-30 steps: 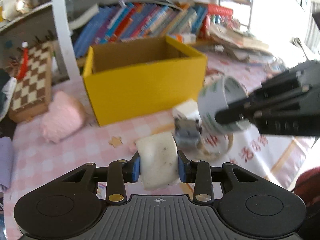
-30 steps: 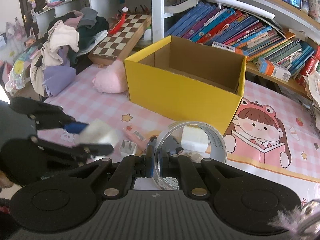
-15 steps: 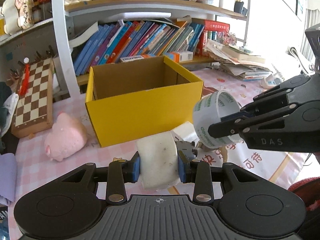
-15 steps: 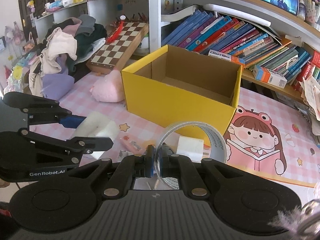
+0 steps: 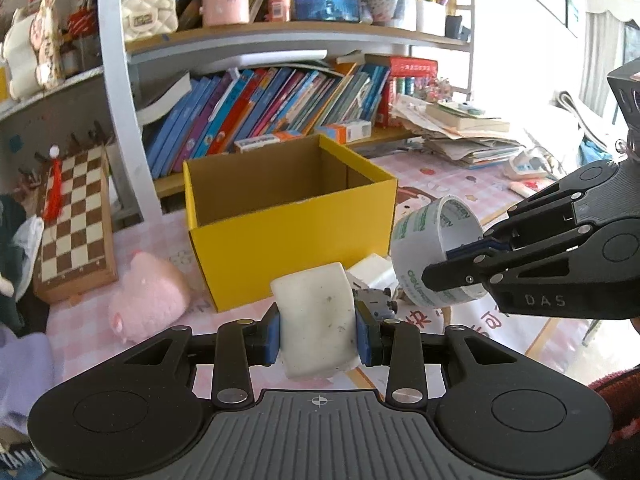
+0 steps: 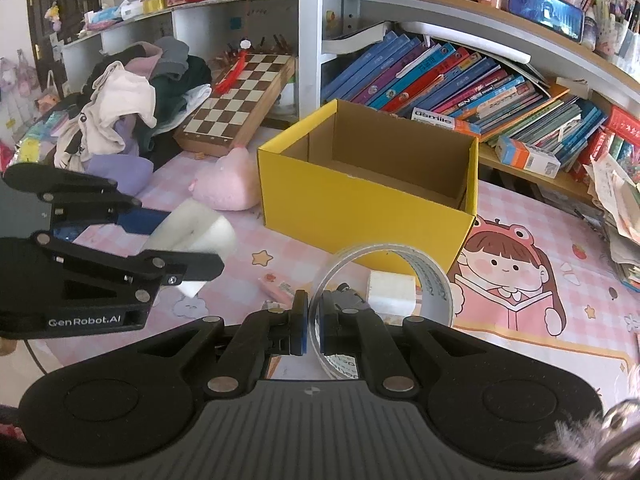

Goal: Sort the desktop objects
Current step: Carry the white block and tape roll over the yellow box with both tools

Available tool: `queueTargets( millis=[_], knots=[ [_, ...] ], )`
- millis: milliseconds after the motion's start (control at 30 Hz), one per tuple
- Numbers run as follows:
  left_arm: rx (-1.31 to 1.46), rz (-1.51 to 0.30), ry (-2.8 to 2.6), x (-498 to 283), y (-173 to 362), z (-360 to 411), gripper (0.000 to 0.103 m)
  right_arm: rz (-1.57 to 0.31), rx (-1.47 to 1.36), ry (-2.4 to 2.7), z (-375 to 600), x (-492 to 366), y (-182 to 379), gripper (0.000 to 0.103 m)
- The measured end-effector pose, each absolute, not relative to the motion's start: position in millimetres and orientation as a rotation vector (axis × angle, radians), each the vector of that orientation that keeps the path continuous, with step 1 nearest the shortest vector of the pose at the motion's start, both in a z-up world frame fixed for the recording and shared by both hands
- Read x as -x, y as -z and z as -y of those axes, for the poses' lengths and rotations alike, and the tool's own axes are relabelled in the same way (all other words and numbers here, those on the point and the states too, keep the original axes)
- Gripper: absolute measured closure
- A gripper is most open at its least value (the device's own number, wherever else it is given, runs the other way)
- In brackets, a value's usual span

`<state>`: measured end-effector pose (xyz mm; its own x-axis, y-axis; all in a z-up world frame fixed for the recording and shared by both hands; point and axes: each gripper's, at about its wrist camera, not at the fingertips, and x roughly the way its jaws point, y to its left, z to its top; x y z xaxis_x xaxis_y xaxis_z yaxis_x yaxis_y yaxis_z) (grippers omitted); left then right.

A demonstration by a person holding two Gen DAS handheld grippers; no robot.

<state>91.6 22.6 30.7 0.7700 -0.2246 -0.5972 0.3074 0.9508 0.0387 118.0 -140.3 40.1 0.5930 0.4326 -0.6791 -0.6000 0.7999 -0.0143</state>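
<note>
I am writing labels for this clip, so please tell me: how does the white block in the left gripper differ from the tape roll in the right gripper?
The white block is solid and opaque with dark specks; the tape roll is a hollow, clear ring with green print. The left gripper clamps the block across its full width, jaws apart; the right gripper pinches only the roll's thin wall, jaws nearly together. Both are held off the table in front of the yellow box.

one yellow box (image 6: 360, 208); one tape roll (image 6: 424, 276); two white blocks, one sponge (image 5: 316, 312), one smaller (image 6: 390, 292); one pink plush (image 6: 226, 184); one chessboard (image 6: 240, 96); two grippers, left (image 5: 318, 330), right (image 6: 314, 330).
</note>
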Motion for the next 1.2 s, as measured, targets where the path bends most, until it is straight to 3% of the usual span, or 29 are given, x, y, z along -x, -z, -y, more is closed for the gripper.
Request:
queueTargets(
  millis=[467, 1200],
  knots=[
    [-0.200, -0.559, 0.310, -100.0, -49.4, -30.7, 0.069, -0.616, 0.320, -0.615, 123.5, -127.1, -71.9, 0.098],
    [-0.234, -0.527, 0.189, -204.8, -63.9, -11.8, 0.069, -0.549, 0.383, -0.749, 125.0, -257.4, -90.6, 0.098]
  ],
)
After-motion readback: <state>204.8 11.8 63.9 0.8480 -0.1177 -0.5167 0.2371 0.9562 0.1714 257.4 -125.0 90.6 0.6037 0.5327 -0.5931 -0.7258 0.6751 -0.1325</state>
